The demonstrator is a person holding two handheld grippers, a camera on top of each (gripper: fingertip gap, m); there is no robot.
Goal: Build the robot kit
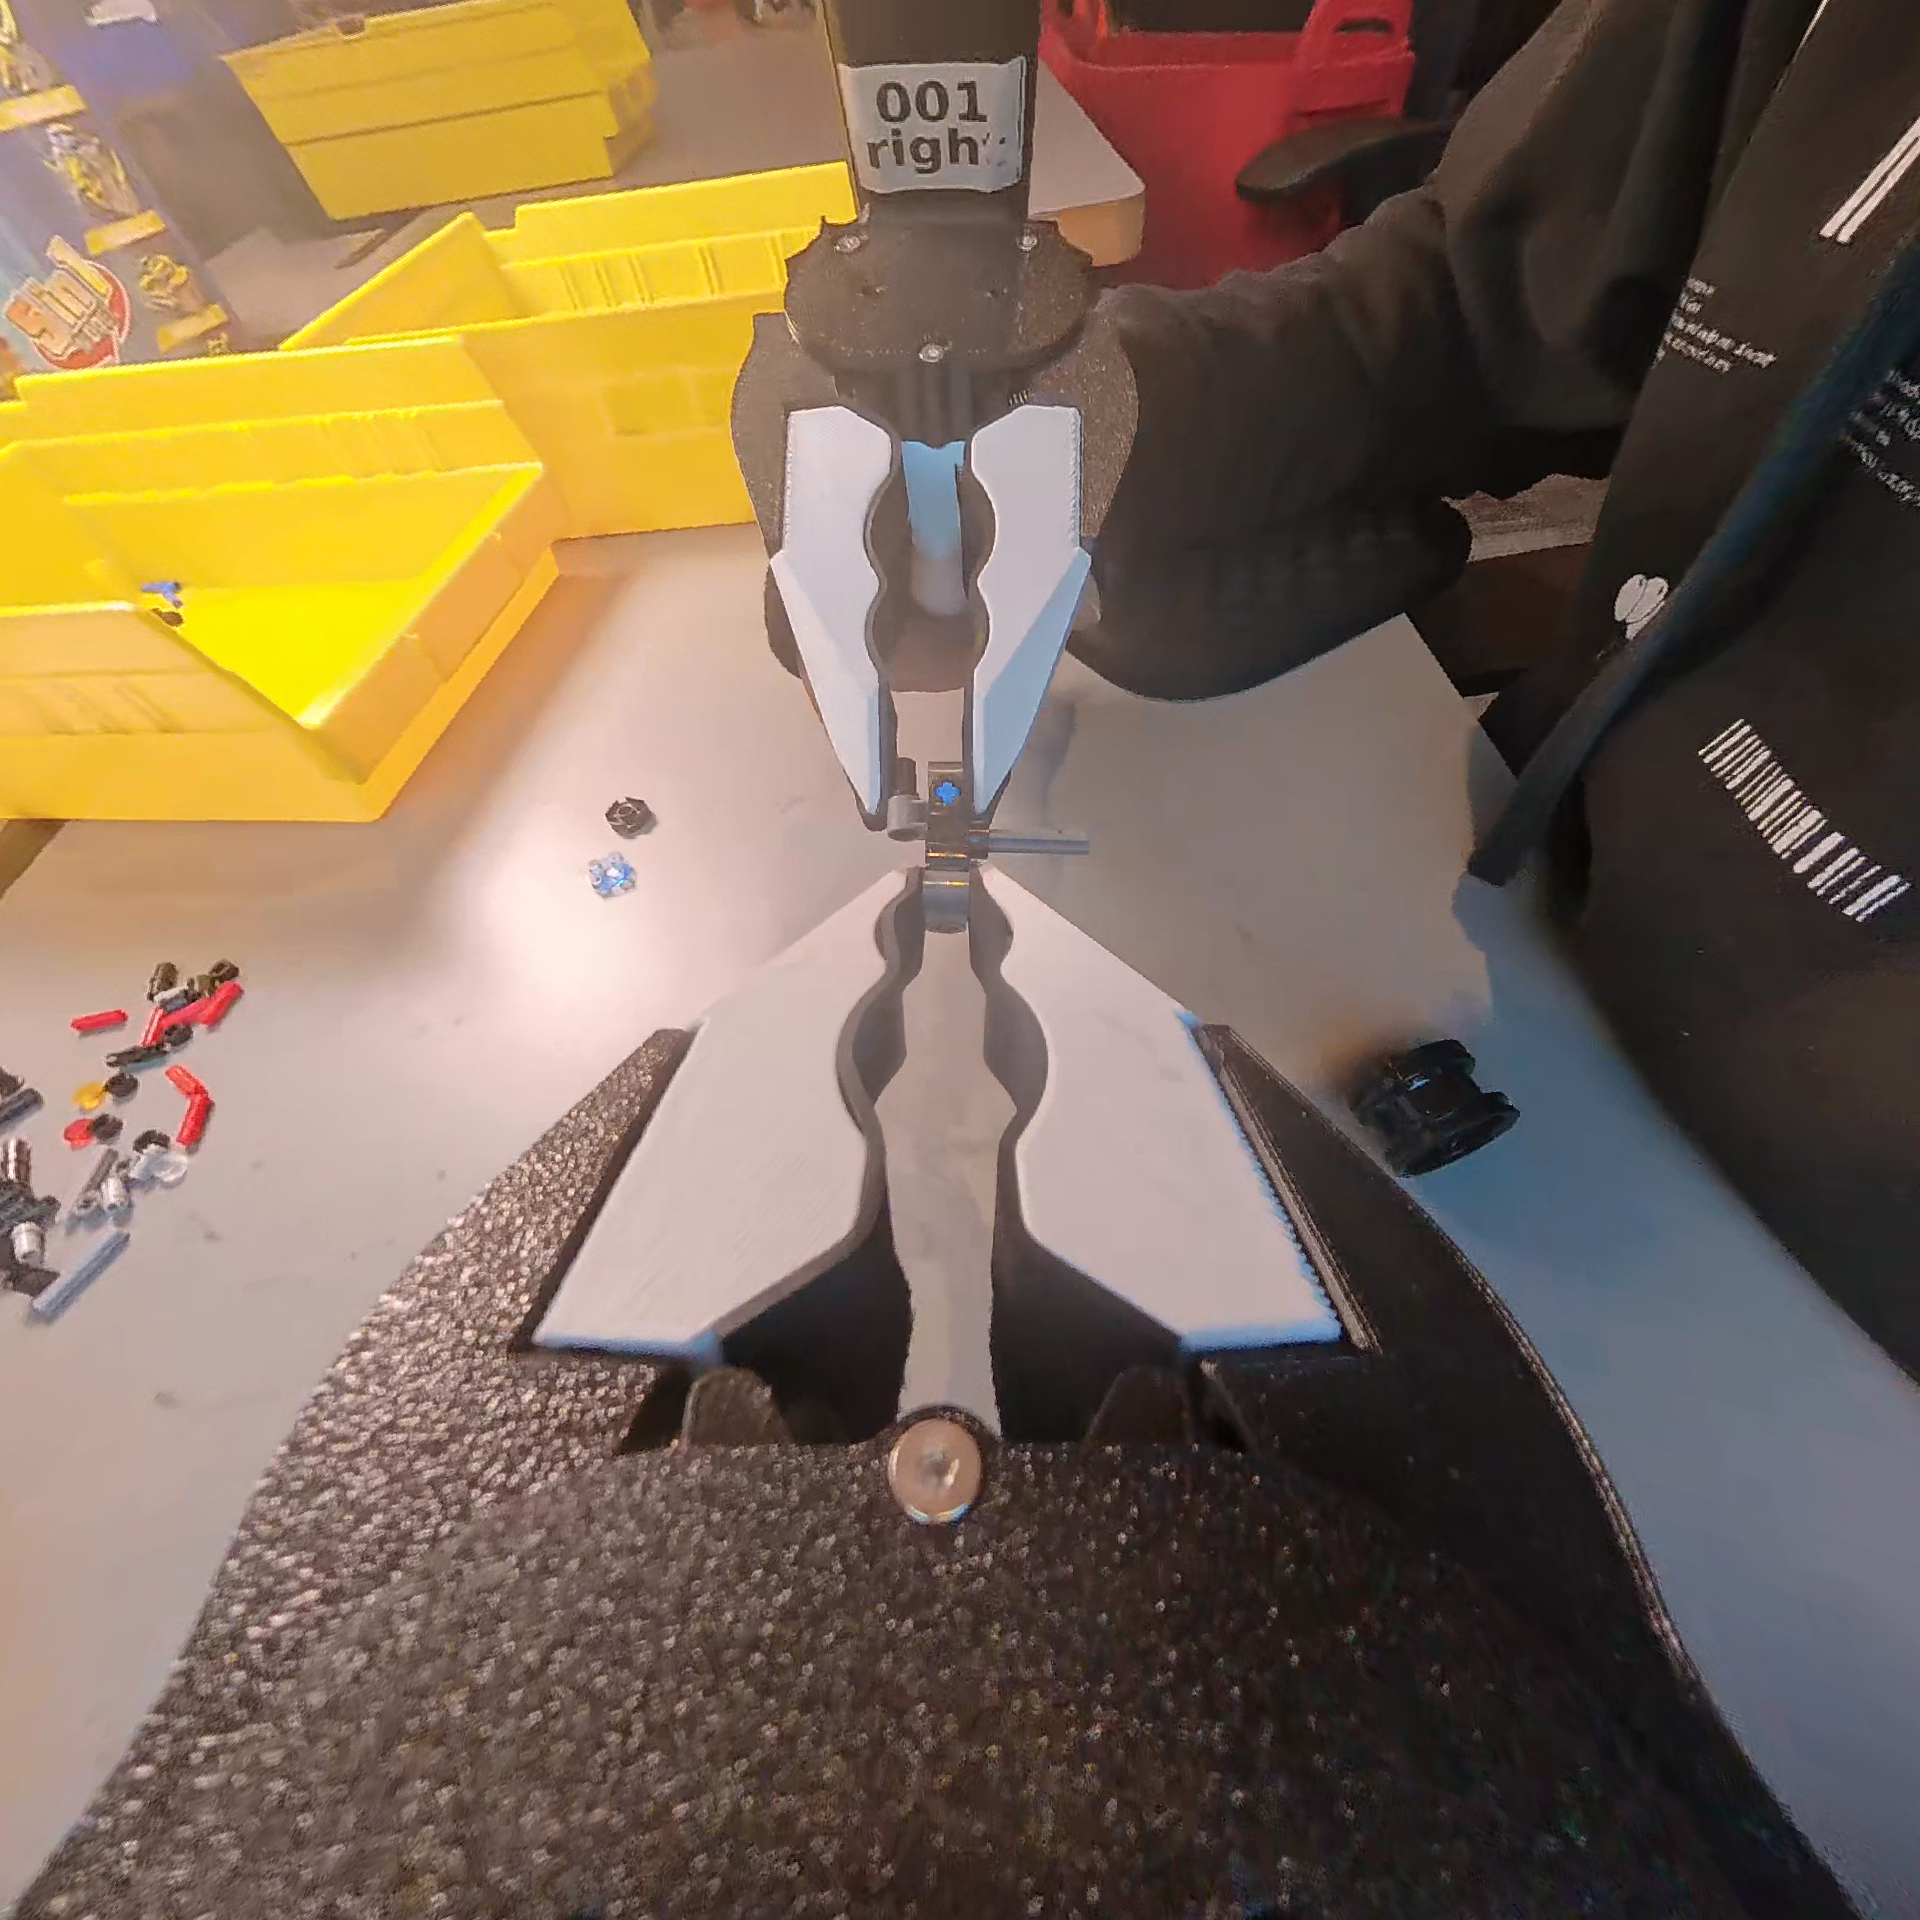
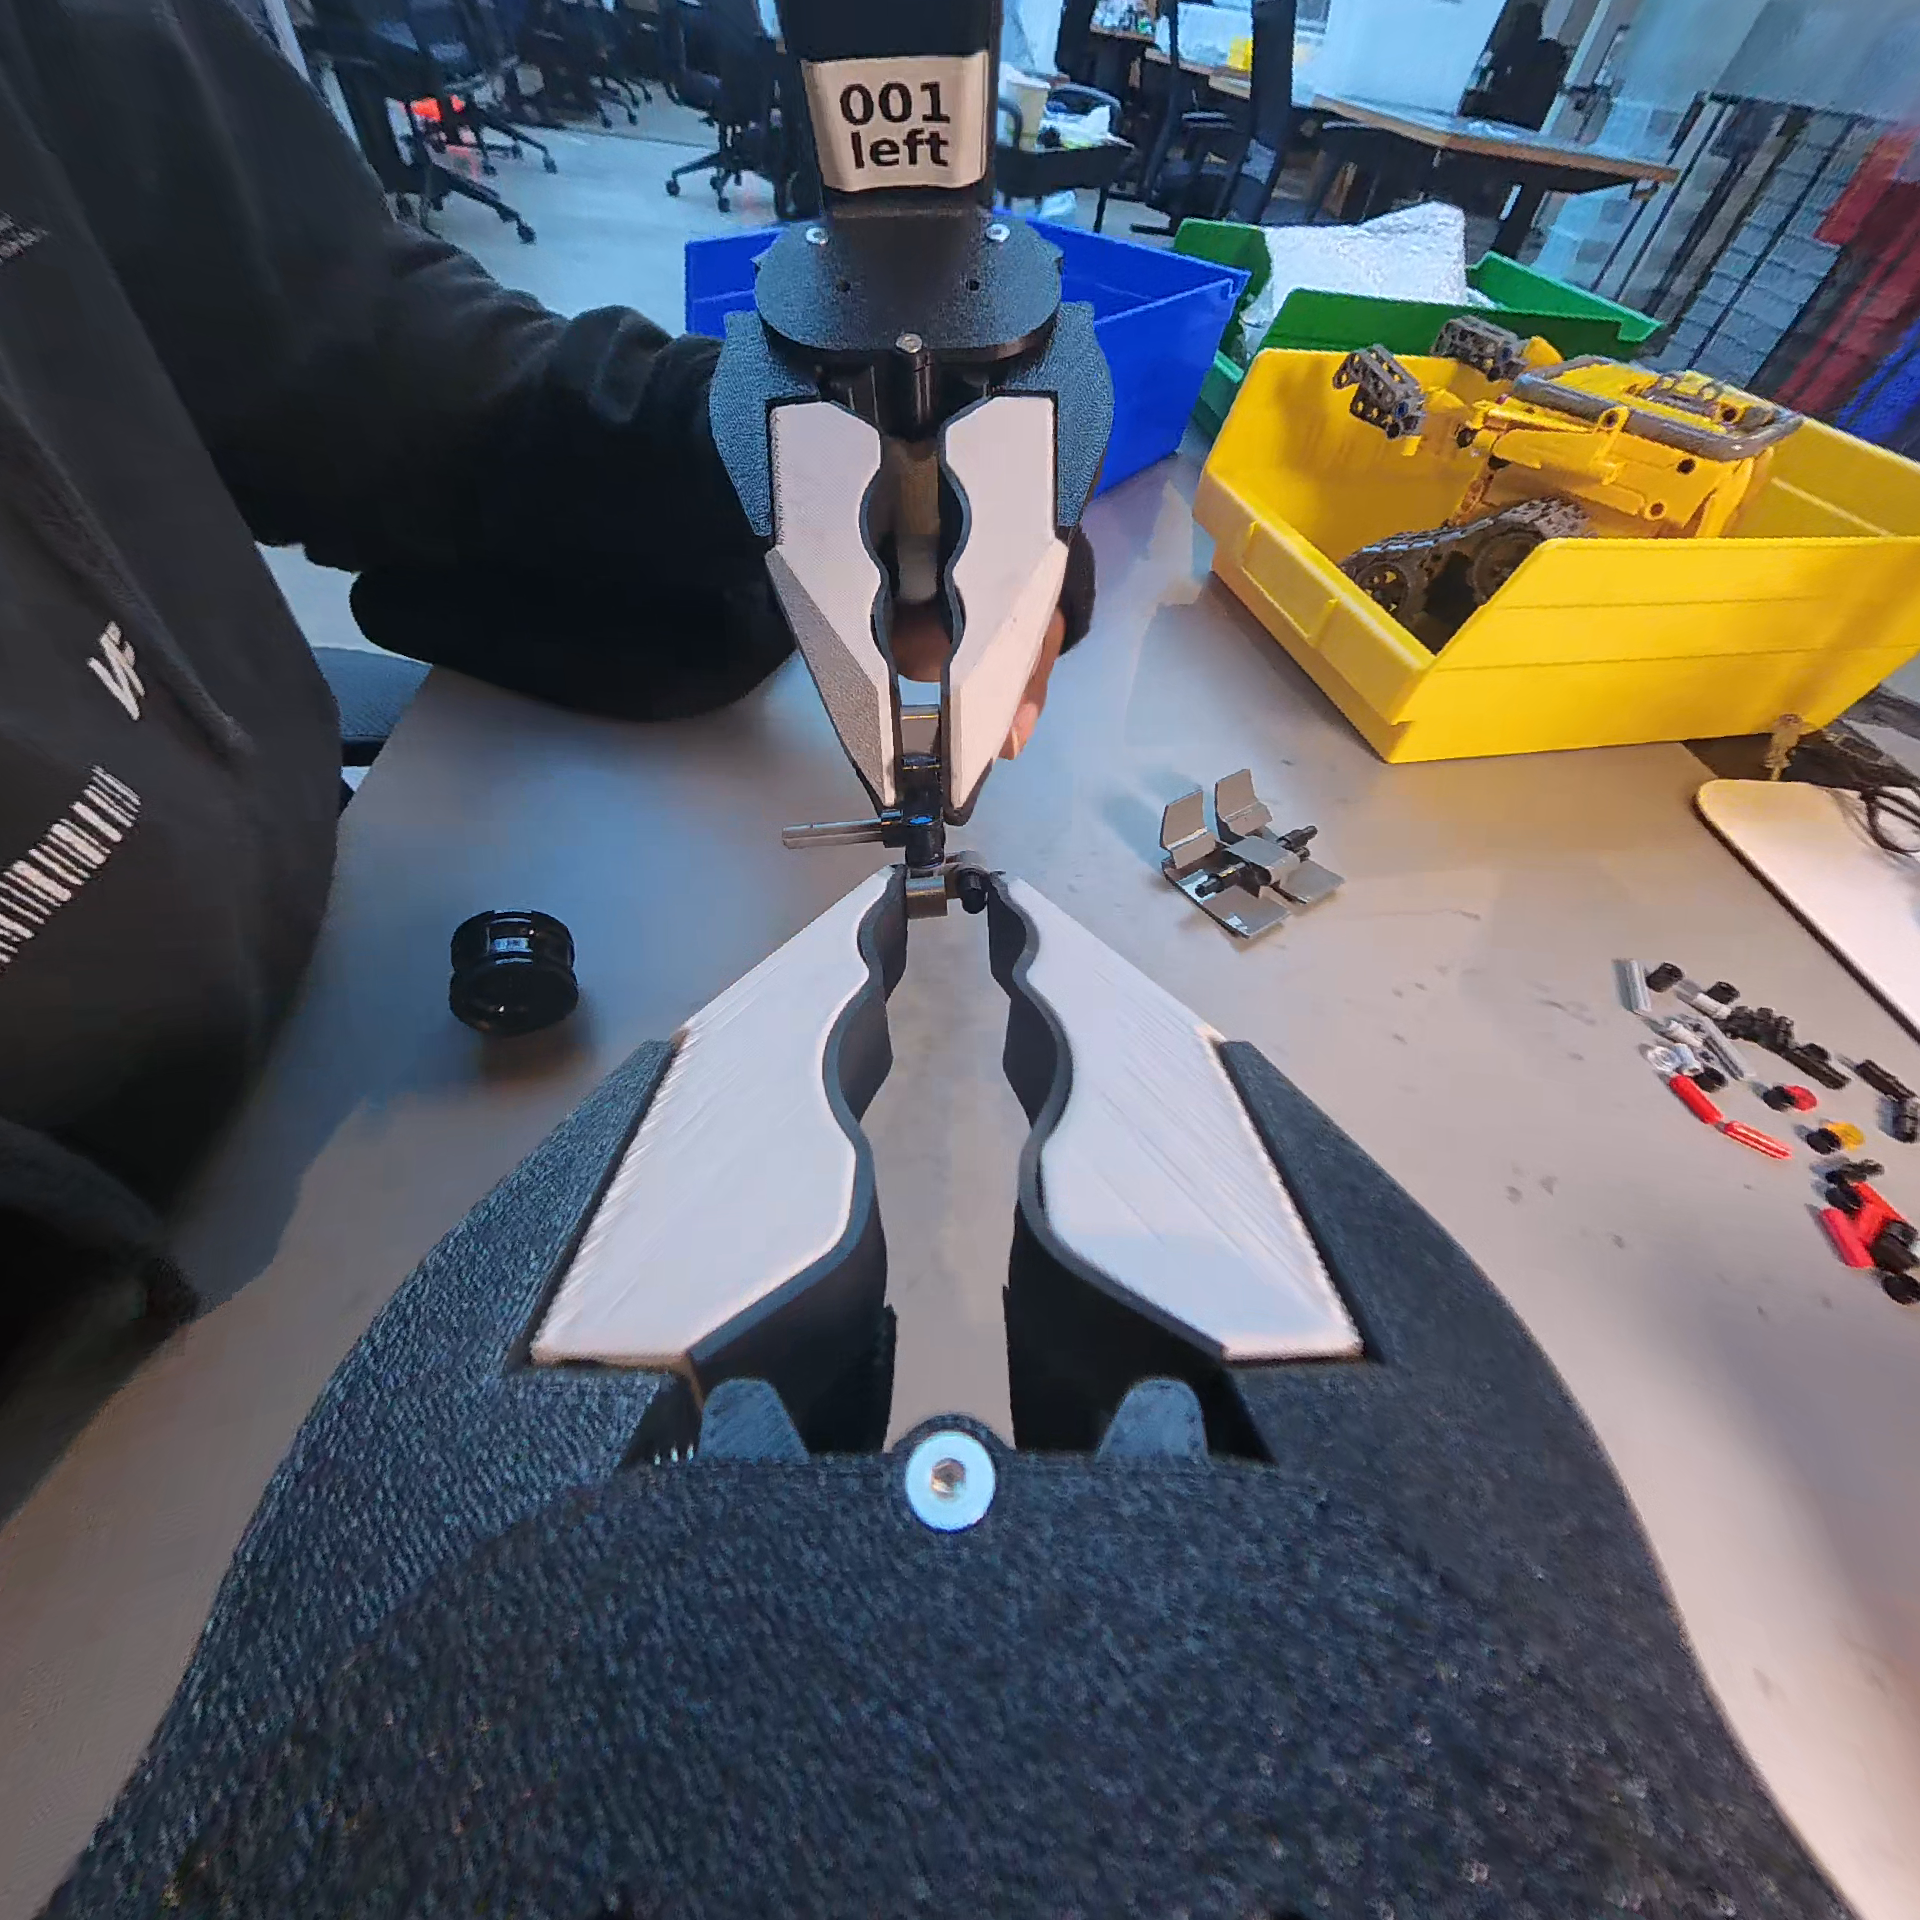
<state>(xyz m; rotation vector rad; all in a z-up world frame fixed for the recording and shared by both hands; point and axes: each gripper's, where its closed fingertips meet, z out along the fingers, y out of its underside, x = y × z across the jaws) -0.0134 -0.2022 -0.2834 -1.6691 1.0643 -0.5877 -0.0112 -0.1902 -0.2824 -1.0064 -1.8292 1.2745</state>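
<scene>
Facing each other tip to tip above the grey table (image 1: 1195, 790), the two grippers share one small assembly of building-toy parts. The left gripper (image 1: 943, 896) is closed on a grey connector piece (image 1: 943, 902) at its tips. Touching that piece on the far side is a black block with a blue cross-shaped pin (image 1: 945, 794), pinched between the closed tips of the right gripper (image 1: 940, 805). A thin dark axle (image 1: 1039, 844) sticks out sideways from the joint, its long axis lying across the line of the fingers, level with the table.

Seen from the right gripper (image 2: 940, 883), the same axle (image 2: 831, 833) points toward the person's dark sleeve (image 2: 468, 436), and the left gripper (image 2: 920, 805) clamps from the far side.

Beside them a black wheel hub (image 2: 512, 971) rests alone; farther off lie loose small parts (image 1: 135, 1081), a grey tread piece (image 2: 1247, 857) and yellow bins (image 1: 312, 582).
</scene>
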